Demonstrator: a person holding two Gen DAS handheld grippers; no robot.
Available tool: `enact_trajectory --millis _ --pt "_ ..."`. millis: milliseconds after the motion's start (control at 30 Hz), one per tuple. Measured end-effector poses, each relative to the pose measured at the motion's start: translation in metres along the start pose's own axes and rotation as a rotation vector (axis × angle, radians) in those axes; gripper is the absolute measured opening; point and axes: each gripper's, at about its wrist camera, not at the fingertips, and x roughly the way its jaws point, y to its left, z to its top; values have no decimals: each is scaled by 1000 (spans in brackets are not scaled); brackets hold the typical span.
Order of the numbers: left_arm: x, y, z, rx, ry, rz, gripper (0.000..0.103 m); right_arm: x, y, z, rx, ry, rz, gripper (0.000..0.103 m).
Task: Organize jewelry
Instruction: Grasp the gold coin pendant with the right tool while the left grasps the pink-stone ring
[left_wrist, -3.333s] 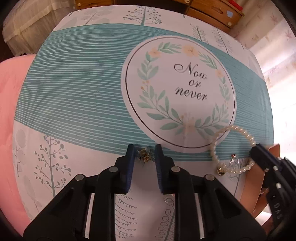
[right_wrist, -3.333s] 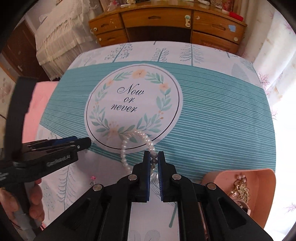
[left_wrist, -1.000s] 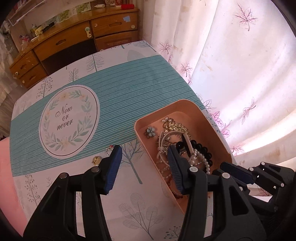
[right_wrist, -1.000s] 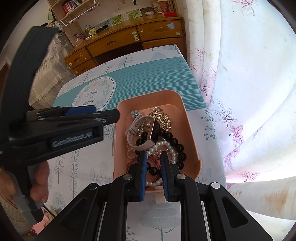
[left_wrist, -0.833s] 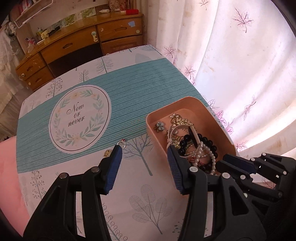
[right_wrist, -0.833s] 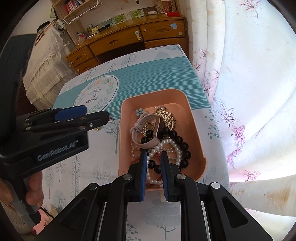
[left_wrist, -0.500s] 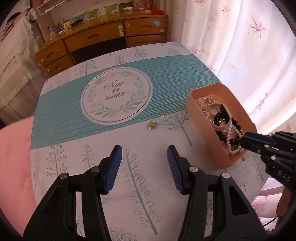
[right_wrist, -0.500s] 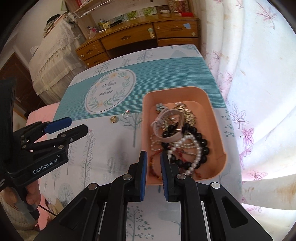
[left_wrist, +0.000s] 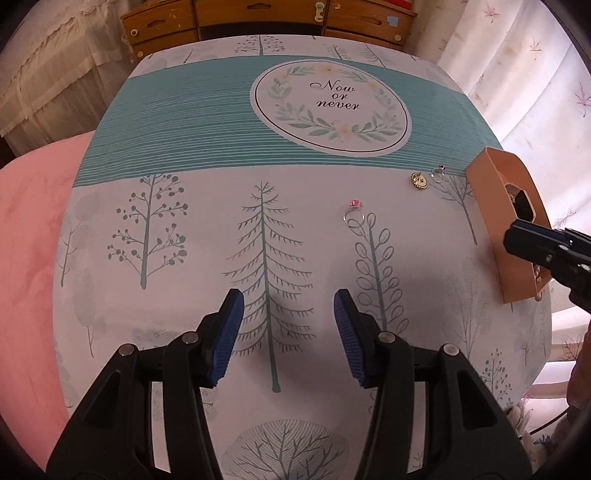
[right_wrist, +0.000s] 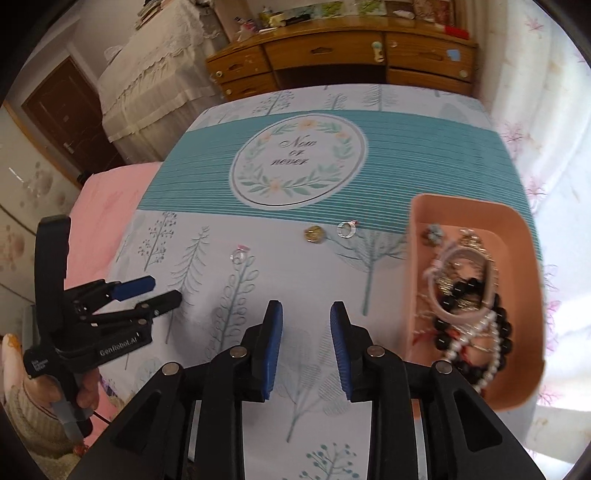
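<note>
Partly hidden: pink tray (left_wrist: 491, 206) behind right tool (left_wrist: 517, 236); contents barely visible.

A white tablecloth (left_wrist: 207, 236) printed with grey-green trees and a teal striped band bears a peach-pink tray (right_wrist: 465, 210), a gold charm (left_wrist: 419, 181) and a pink-stoned ring (left_wrist: 355, 211).

Two wrist fisheyes, both angled steeply down at one table.

Each looks past its own fingers toward the wooden dresser (left_wrist: 266, 22) at frame top. Both share the tablecloth (left_wrist: 177, 110), loose rings, and the pink tray (right_wrist: 469, 210) at right.
</note>
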Motion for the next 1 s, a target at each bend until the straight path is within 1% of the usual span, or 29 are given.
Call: enact_trajectory --millis 133,233,300,367,433,633,667,833,933,1000 --pt "5 -6 4 12 1 0 48 28 12 18 -29 27 35 27" --pt "10 -13 9 28 0 -2 48 48 17 33 -50 12 0 27" --pt "11 -17 14 44 -9 -4 48 61 13 41 -33 10 -15 27" --pt "13 -20 17 60 -23 -3 48 72 7 48 -11 9 -8 27" --pt "14 -23 20 67 -30 -10 48 83 4 53 -3 12 -29 27" --pt "23 -25 26 77 -31 -26 48 112 -3 55 -8 32 -78 27" --pt "25 -24 27 76 -30 -32 48 113 -3 54 -13 18 -81 27" --pt "31 -26 31 91 -26 -57 48 121 7 58 -83 -16 -138 27" --pt "33 -30 34 109 -30 -72 48 126 19 59 -170 -33 -201 27" --pt "33 -33 37 122 -39 -80 48 128 24 58 -208 -46 -217 22"
